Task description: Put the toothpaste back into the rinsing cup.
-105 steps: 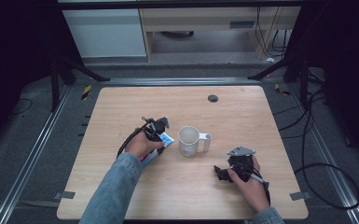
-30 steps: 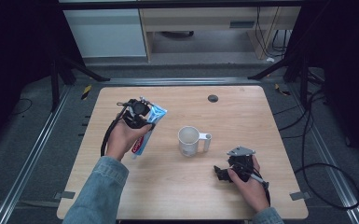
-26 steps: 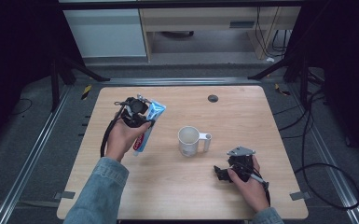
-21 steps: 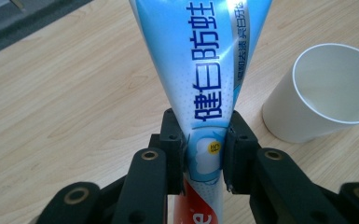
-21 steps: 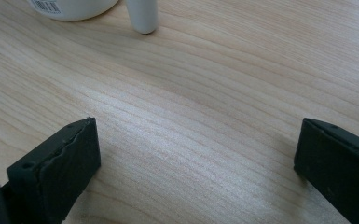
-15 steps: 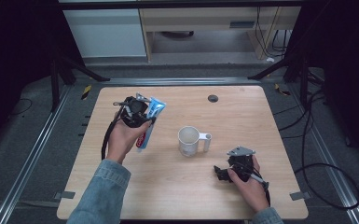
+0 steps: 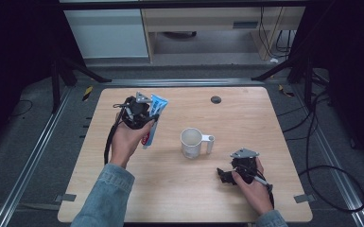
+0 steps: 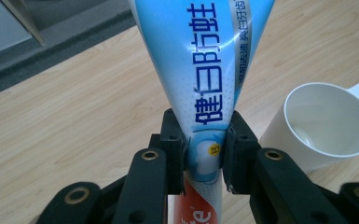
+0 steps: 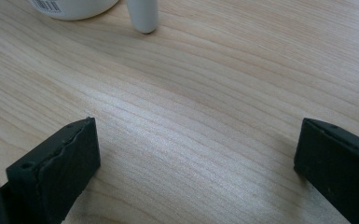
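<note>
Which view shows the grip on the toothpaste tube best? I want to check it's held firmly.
The left gripper view: both jaws of the left gripper press the tube near its red end, close up. The high view shows the tube small, partly hidden by the hand. The right gripper view looks at the table.

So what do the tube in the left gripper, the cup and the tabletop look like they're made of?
Toothpaste tube: looks like soft glossy plastic laminate; it carries sheen streaks and flattens wide toward its far end. Cup: probably hard white plastic with a smooth, slightly shiny surface, a thin rim and a moulded handle; ceramic can't be ruled out. Table: light wood or wood-look laminate, satin, with visible grain lines.
</note>
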Demonstrator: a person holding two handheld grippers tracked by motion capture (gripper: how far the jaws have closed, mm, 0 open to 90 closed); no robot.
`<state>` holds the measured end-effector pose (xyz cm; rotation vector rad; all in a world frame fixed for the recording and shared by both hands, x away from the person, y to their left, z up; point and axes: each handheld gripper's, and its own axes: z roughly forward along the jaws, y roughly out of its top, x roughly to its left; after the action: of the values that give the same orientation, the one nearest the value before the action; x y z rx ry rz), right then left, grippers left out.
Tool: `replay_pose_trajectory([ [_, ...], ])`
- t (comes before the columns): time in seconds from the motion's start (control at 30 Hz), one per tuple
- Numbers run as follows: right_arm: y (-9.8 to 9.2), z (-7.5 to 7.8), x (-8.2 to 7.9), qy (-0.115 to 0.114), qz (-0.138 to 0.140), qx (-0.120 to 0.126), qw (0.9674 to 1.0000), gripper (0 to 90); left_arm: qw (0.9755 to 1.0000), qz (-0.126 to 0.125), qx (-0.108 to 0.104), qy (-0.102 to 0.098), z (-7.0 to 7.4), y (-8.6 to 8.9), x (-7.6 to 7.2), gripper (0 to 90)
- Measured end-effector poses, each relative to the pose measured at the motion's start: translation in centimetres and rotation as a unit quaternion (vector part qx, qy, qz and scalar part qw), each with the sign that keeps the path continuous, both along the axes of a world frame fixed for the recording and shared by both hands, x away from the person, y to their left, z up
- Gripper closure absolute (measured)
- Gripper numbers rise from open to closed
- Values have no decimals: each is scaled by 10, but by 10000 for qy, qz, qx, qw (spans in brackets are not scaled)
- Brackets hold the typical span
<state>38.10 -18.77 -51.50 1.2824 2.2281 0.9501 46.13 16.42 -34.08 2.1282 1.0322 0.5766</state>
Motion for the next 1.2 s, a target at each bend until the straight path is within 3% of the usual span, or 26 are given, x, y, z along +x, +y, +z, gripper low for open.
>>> replay_pose_trajectory([
  [0.33, 0, 0, 0, 2, 2, 2, 10000, 4, 9983, 148, -387, -401, 0, 1, -5, 724],
  [0.53, 0, 0, 0, 2, -1, 8, 10000, 4, 9965, 278, -487, -615, -3, 2, -8, 724],
  [1.2, 0, 0, 0, 3, -1, 8, 10000, 4, 9917, 251, -758, -1004, -2, -5, -16, 725],
])
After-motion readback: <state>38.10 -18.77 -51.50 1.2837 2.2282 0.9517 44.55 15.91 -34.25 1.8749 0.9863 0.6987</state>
